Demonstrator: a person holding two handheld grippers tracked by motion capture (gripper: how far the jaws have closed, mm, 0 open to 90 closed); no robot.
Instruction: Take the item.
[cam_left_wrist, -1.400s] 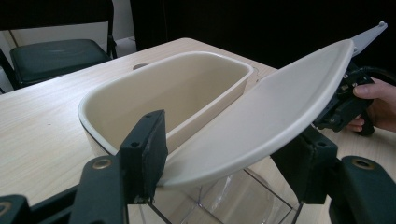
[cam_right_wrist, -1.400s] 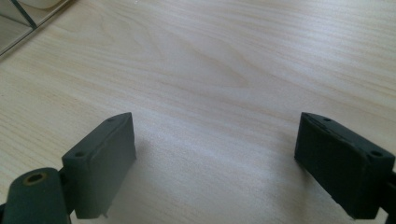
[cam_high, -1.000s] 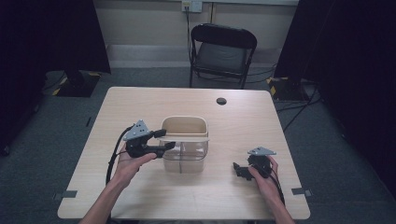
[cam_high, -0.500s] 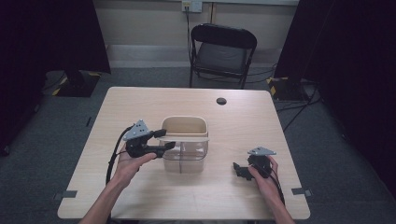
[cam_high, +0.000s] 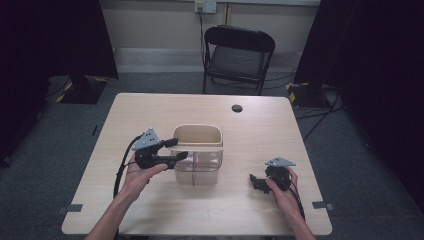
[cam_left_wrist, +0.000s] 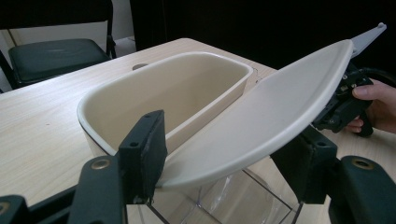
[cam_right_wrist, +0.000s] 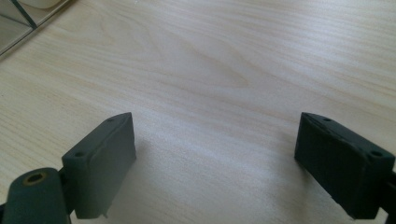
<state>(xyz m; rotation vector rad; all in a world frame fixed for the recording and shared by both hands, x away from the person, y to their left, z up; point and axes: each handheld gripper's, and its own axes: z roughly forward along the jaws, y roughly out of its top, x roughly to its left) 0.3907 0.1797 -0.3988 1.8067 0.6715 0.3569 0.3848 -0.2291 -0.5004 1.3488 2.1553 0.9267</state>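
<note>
A light wooden table (cam_high: 150, 115) is seen; a clear bin with a cream rim (cam_high: 198, 150) stands mid-table, a round cable hole (cam_high: 237, 108) at the far edge.

The left gripper (cam_high: 172, 150) is held up at arm's length, its jaws level and clamped, the left hand (cam_high: 142, 170) cupped under its body — while the right gripper (cam_high: 256, 181) sits low with jaws wide apart, the right hand (cam_high: 282, 185) wrapped around it, both forearms reaching in.
</note>
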